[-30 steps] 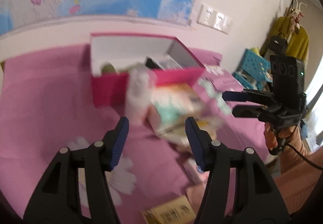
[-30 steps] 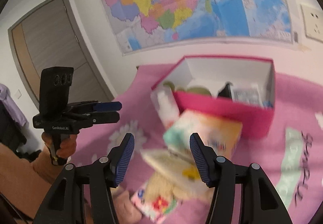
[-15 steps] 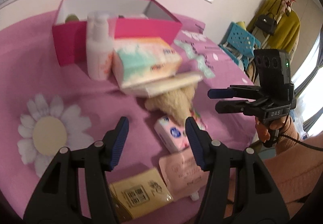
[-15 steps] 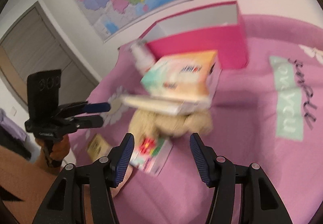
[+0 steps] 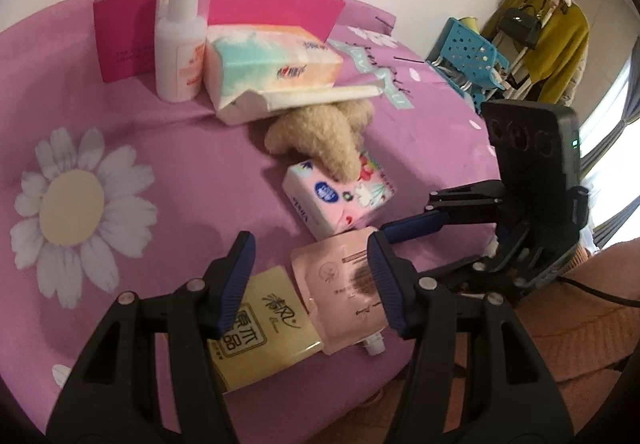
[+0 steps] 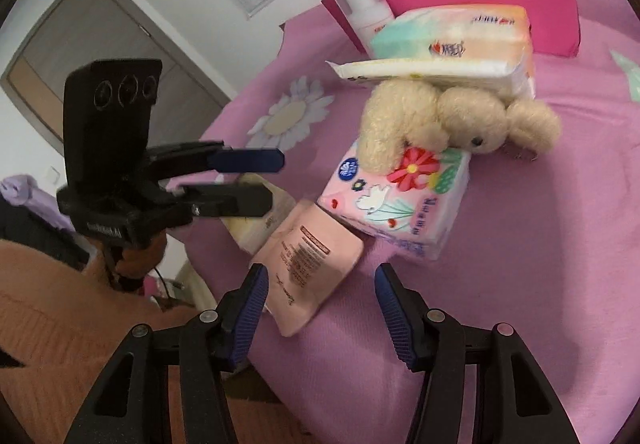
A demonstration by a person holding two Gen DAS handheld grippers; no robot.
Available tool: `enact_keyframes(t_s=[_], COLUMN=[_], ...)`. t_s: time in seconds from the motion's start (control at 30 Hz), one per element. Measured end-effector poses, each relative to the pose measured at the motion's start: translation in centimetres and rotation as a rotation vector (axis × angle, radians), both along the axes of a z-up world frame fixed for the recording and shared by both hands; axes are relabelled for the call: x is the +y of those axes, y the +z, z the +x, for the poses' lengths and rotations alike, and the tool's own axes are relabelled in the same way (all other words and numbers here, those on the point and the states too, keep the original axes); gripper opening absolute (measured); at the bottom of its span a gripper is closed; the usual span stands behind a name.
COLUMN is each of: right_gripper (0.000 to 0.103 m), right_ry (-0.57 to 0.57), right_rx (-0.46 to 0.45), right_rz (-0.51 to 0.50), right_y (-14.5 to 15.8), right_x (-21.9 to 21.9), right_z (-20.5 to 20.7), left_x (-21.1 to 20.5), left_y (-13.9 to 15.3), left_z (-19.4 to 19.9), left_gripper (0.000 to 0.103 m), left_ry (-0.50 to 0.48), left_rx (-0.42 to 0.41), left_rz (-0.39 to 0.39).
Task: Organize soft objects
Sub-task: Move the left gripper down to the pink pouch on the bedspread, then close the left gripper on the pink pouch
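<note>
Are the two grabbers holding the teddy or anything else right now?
No, nothing is held. The left gripper is open above the pink pouch, and the right gripper is open too. The teddy lies untouched on the bed.

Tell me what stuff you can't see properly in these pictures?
- Inside of the pink box: left view, its front wall and the lotion bottle hide most of it.
- Plush bunny: part sits under the big tissue pack.
- Yellow tissue packet: left gripper covers part.
- Pink pouch: print too small.
</note>
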State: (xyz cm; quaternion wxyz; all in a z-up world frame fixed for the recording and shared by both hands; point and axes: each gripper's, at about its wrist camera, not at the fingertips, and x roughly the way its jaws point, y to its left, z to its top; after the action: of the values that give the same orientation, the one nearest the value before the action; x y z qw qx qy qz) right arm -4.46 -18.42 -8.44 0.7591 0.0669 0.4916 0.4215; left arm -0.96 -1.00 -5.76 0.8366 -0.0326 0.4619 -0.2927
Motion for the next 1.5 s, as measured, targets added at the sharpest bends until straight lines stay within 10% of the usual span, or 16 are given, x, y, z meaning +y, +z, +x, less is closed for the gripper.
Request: enact_keyframes(t_s=[0.23,0.3,0.67,0.93,1.1,1.27,1.5], right_gripper=[0.043,0.020,0.005,0.005,0.035,0.037,0.027], right_ry=[0.003,-0.007,-0.054,-0.084,-0.045,-0.038,-0.032], right_rx=[0.005,-0.013,-0.114,-0.108,-0.021,0.017,0.007], right_rz=[0.025,-0.003,0.050,0.049,0.034,-0.002,-0.002], right_y=[-0.4,-0.4,2.7,2.6,1.2,0.0,-0.4], right_x=[0.9,1.0,-0.8,-1.9,-2.1,-2.5,-1.3], right_z=[0.2,0.1,0.4,1.4,0.6,-0.8,-1.2], left_x=[0.1,0.3,1.7,-0.4,-0.9,-1.5,-3.1], left_y=[-1.3,-1.5,0.2,-0.8,-0.9,-0.9,-1.8], left_z=[0.3,0.5,0.4,-0.3,-0.8,-1.1,-0.7], left_gripper=[0.060,0.060,0.060,0.060,0.060,0.060,0.030], left_ry=[0.027,0.034,0.022,-0.060,-0.088,-0.122,-0.131], left_rx=[0.031,0.041,0.034,0.073,0.069,0.069,0.101], left_rz=[-0.002,-0.007,-0.128,-0.098,-0.065,-0.026,0.012])
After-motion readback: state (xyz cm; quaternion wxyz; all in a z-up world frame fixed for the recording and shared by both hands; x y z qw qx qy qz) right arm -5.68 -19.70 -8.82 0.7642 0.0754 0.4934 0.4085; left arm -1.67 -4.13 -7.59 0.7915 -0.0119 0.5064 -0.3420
